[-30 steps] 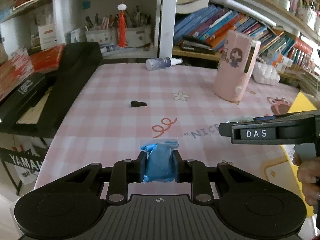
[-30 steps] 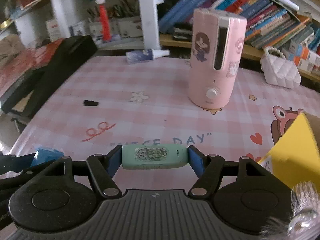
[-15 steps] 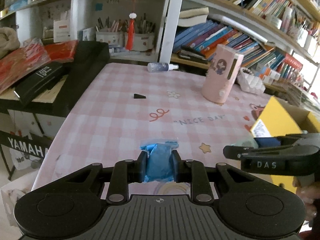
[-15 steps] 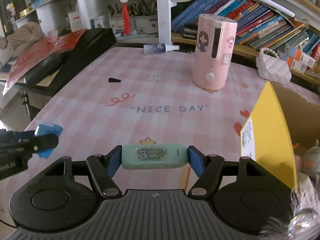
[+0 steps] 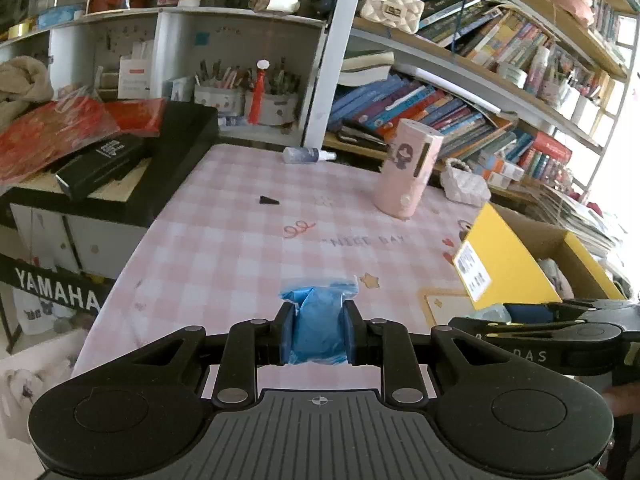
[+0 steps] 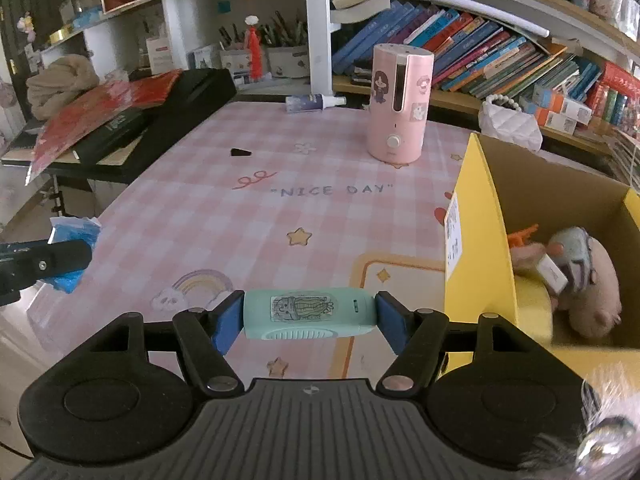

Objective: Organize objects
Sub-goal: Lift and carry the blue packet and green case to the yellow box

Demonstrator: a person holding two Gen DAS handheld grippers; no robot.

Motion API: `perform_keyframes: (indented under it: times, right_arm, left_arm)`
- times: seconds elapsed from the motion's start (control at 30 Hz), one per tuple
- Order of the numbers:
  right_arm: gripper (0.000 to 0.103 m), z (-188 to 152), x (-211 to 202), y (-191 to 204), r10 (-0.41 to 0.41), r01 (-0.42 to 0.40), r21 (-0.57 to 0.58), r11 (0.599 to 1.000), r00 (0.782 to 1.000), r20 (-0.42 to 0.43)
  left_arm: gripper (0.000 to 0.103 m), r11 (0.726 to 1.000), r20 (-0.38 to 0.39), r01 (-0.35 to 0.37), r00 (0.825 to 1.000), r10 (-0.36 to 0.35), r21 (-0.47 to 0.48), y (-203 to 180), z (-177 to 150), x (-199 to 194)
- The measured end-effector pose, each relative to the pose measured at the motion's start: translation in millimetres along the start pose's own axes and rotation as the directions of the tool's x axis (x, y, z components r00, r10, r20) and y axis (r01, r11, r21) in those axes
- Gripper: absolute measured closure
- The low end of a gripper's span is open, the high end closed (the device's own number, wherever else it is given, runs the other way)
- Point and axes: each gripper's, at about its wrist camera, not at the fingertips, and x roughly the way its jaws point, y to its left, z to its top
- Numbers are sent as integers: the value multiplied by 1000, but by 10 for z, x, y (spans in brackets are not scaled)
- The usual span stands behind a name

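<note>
My left gripper (image 5: 318, 330) is shut on a crumpled blue plastic packet (image 5: 318, 326), held above the near edge of the pink checked table (image 5: 248, 240). The same blue packet (image 6: 74, 236) shows at the left of the right wrist view. My right gripper (image 6: 310, 316) is shut on a mint-green oblong device (image 6: 310, 314) with a cartoon sticker, gripped by its two ends. It hangs over the table just left of an open yellow cardboard box (image 6: 476, 240). Inside the box lies a pink plush toy (image 6: 588, 276). The right gripper's side shows at the lower right of the left wrist view.
A pink humidifier (image 6: 398, 104) stands at the table's far side, a small spray bottle (image 6: 314, 102) lies behind it, and a small black wedge (image 6: 241, 153) rests mid-left. A black keyboard case (image 5: 132, 172) borders the left edge. Bookshelves (image 6: 480, 52) and a white quilted bag (image 6: 510, 124) line the back.
Both grippers have pulled back and risen from the table with their objects still gripped. The yellow box and its contents have come into view on the right.
</note>
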Motion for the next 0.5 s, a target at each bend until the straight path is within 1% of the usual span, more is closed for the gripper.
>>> perform_keyframes:
  times: [0.17,0.5]
  right_arm:
    - [36,-189,-266,48,-14,14,28,1000,1000,15]
    - [36,-558,-630,107,-51,49,99,994,998,20]
  left_arm:
    - [80,999,1,27,1000,-27,29,-63,-116,-204]
    - [81,992,-17,83,997,-82,91,-211,-341,-486]
